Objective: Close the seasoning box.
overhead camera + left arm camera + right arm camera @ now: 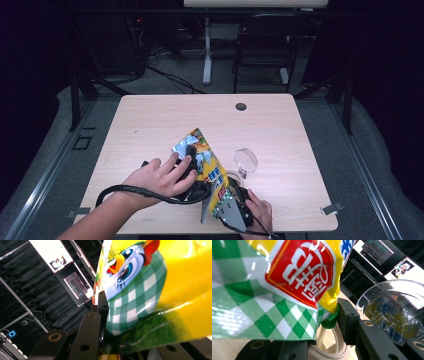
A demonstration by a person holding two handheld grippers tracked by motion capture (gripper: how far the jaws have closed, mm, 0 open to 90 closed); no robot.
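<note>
Pouch held slantwise over the counter (pixel 150 120), spout end low

Left gripper (pixel 192 167) clamps the snack pouch (pixel 202 155) high; right gripper (pixel 235 200) seemingly grips its green spout (pixel 329 321) beside the clear cup (pixel 246 161).

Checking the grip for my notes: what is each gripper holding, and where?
Both hold the yellow pouch: left gripper clamps its body, right gripper its green spout end.

A glossy yellow refill pouch (pixel 202 160) with green-and-white check, a red label and a cartoon bird is held tilted above the bench, its green spout (pixel 329 321) pointing down at its lower corner. Just beside it a clear glass cup (pixel 246 161) stands on the bench, apparently holding a little yellowish content.
</note>
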